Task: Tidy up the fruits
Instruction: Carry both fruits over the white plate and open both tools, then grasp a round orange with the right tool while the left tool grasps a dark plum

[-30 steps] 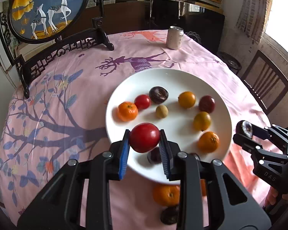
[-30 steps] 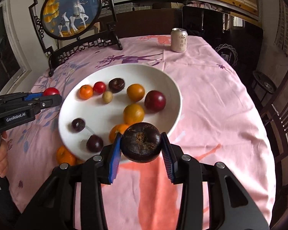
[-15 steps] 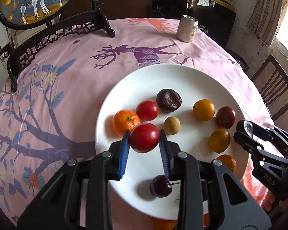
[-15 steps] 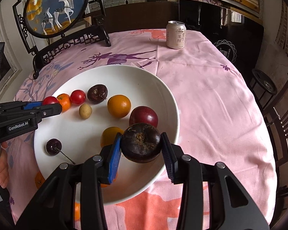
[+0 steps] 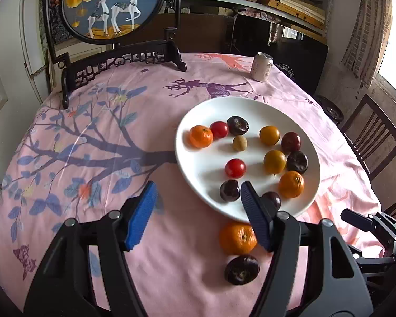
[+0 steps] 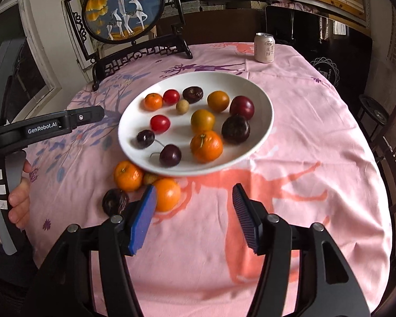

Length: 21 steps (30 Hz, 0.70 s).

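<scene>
Fruits, assorted, small and round: most lie on the white plate (image 6: 266,121), the rest on the pink-clothed worktop (image 6: 316,174) just off the plate's near rim.

On the plate: 2 mandarins, 2 red tomatoes, 2 yellow-orange citrus, a red plum, 2 dark wrinkled fruits, 2 cherries with stems, 1 small tan longan.

Off the plate: mandarin (image 5: 237,238), dark wrinkled fruit (image 5: 241,269), orange (image 6: 166,194), and a small tan fruit (image 6: 150,178) tucked against the rim.

Handling, judged: all light. Mandarin and orange have a soft, loose peel that gives; take across the widest middle with modest squeeze. Tomatoes and cherries are smooth, slippery and bruise easily. Dark wrinkled fruit looks firmer-shelled. Round shapes will roll on the cloth.

Left gripper (image 5: 196,215): jaws opening, nothing between them, near the plate's near-left rim.
Right gripper (image 6: 194,215): jaws opening, nothing between them, over bare cloth short of the plate.

Writing: "GenRobot.AI" on the left gripper's side; the drink can (image 6: 264,47) beyond the plate bears print I cannot read.
</scene>
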Available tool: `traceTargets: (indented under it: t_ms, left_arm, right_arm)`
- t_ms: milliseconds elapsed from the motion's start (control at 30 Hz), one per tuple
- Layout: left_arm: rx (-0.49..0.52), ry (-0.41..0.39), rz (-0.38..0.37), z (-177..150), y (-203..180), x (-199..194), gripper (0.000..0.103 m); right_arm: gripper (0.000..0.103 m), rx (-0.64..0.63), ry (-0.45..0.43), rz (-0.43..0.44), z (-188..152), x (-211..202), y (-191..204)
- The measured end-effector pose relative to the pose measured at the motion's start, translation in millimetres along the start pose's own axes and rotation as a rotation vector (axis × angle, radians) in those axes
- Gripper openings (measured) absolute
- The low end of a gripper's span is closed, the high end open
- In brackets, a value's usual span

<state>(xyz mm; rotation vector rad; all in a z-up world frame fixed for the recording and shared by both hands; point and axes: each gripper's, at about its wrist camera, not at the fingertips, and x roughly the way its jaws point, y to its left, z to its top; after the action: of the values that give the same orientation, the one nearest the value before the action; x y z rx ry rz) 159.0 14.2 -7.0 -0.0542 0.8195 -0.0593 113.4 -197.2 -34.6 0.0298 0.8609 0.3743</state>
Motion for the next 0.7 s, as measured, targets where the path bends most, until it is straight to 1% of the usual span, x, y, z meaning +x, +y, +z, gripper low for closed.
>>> traceTargets:
  t_ms: [67, 200, 467, 600, 700]
  left_arm:
    - [-0.007, -0.004, 0.01, -12.6, 3.2, -7.6, 0.073]
    - [-0.013, 0.007, 0.016, -32.5, 11.8, -15.1, 0.076]
    - [-0.048, 0.026, 0.002, -67.9, 32.2, -29.2, 0.082]
    - [-0.064, 0.015, -0.002, -77.9, 42.4, -37.5, 0.086]
    - [-0.071, 0.003, 0.0, -81.5, 47.9, -42.6, 0.087]
  right_arm:
    - [0.06, 0.017, 0.012, 0.006, -11.4, -3.8, 3.0]
    - [0.06, 0.04, 0.038, 0.005, -21.8, -4.6, 8.0]
    - [0.06, 0.031, 0.048, -0.004, -26.5, -8.7, 22.1]
    - [0.06, 0.015, 0.056, -0.008, -27.0, -6.9, 31.9]
    - [0.06, 0.004, 0.075, -0.009, -26.1, 1.8, 38.5]
